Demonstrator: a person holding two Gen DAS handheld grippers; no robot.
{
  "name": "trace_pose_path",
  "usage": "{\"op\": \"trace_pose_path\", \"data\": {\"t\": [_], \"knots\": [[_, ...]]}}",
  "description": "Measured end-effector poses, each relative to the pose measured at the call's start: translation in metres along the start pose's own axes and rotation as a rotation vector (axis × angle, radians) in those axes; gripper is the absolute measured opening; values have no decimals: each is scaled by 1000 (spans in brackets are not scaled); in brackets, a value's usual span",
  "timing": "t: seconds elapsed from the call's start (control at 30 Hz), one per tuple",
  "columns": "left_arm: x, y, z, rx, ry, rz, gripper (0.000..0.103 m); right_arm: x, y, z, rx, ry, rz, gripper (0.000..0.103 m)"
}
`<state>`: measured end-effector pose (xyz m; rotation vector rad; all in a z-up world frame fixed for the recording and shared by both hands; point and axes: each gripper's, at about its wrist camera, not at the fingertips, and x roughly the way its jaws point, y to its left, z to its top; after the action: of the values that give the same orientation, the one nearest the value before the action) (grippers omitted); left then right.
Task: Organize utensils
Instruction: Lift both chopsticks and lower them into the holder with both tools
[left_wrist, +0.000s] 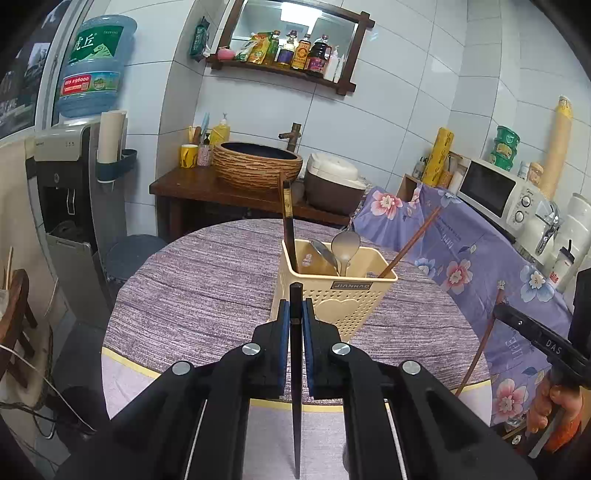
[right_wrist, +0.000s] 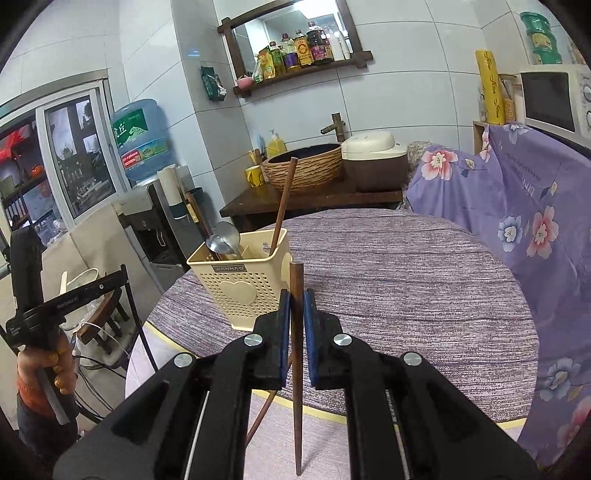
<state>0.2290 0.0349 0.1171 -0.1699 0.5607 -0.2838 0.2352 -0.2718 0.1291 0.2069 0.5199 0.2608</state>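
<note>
A cream perforated utensil holder (left_wrist: 332, 295) (right_wrist: 240, 284) stands on the round purple-clothed table (left_wrist: 207, 280) (right_wrist: 406, 280). It holds two metal spoons (left_wrist: 343, 251) (right_wrist: 223, 240), a dark chopstick (left_wrist: 288, 225) and a brown chopstick (left_wrist: 410, 240) (right_wrist: 282, 206). My left gripper (left_wrist: 295, 310) is shut on a black chopstick (left_wrist: 296, 387), just in front of the holder. My right gripper (right_wrist: 295, 306) is shut on a brown chopstick (right_wrist: 296, 369), to the right of the holder. A second brown chopstick (right_wrist: 262, 417) hangs below its fingers.
A wooden counter (left_wrist: 207, 188) with a woven basin (left_wrist: 258, 162) and a rice cooker (left_wrist: 332, 184) stands behind the table. A floral purple cloth (left_wrist: 461, 251) (right_wrist: 535, 206) covers furniture at the right. A water dispenser (left_wrist: 70, 177) stands at the left.
</note>
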Motion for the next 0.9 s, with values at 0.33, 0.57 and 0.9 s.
{"op": "trace_pose_path", "data": {"t": [0.33, 0.57, 0.9], "knots": [[-2, 0, 11, -11, -17, -19, 8, -2, 0, 14, -1, -15, 16, 8], [-5, -5, 29, -11, -29, -51, 8, 0, 10, 34, -26, -19, 37, 8], [-30, -27, 112, 16, -109, -107, 8, -6, 45, 128, -85, -93, 88, 8]]}}
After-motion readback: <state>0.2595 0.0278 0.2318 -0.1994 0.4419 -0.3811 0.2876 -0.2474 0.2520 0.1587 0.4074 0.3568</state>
